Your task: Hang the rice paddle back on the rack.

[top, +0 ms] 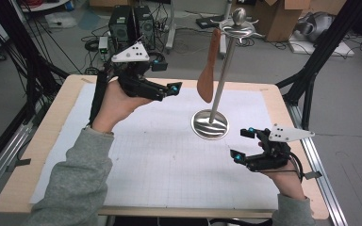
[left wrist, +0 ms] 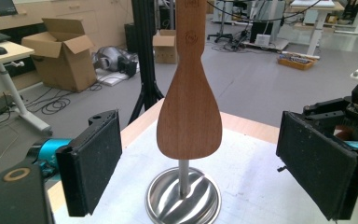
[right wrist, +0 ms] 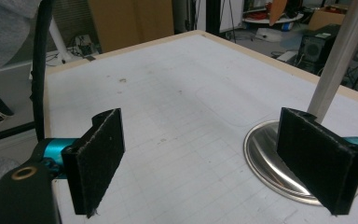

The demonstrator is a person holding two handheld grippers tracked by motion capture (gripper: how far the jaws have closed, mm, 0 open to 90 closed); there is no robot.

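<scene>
Even, bright overhead light filled the room, leaving only soft, faint shadows on the white gridded mat (top: 169, 155). Glare streaked the round polished steel base (left wrist: 183, 198) of the stand. The gripper views looked slightly soft, with wide-angle bending toward their edges.

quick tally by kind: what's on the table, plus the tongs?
Wooden spatula, hanging from the stand: 1
Metal utensil stand: 1
Tongs, left tongs and right tongs, both open: 2
Total: 4
</scene>
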